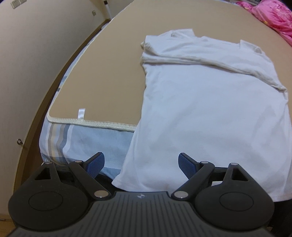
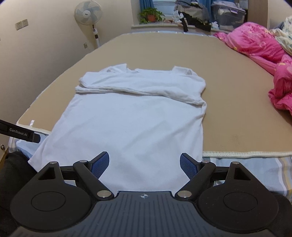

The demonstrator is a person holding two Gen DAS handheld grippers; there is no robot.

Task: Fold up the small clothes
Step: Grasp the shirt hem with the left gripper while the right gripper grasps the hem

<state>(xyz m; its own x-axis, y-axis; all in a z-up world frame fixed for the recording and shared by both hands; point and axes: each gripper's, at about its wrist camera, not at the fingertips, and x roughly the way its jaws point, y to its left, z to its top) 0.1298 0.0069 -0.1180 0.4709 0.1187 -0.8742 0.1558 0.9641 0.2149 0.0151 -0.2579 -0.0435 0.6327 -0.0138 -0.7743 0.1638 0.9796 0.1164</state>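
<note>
A white T-shirt (image 1: 209, 109) lies flat on a tan mat on a bed, collar end far, hem near. Both sleeves are folded inward across the chest (image 2: 142, 85). My left gripper (image 1: 141, 164) is open and empty, hovering over the shirt's near left hem corner. My right gripper (image 2: 144, 164) is open and empty, above the near hem towards its right side. The shirt (image 2: 127, 124) hangs slightly over the mat's near edge. The left gripper's side (image 2: 20, 134) shows at the left edge of the right wrist view.
The tan mat (image 2: 237, 113) covers a striped blue sheet (image 1: 82, 142). A pink quilt (image 2: 264, 54) is heaped at the far right. A standing fan (image 2: 89, 16), a potted plant (image 2: 150, 15) and piled items stand beyond the bed. A wall (image 1: 27, 63) runs along the left.
</note>
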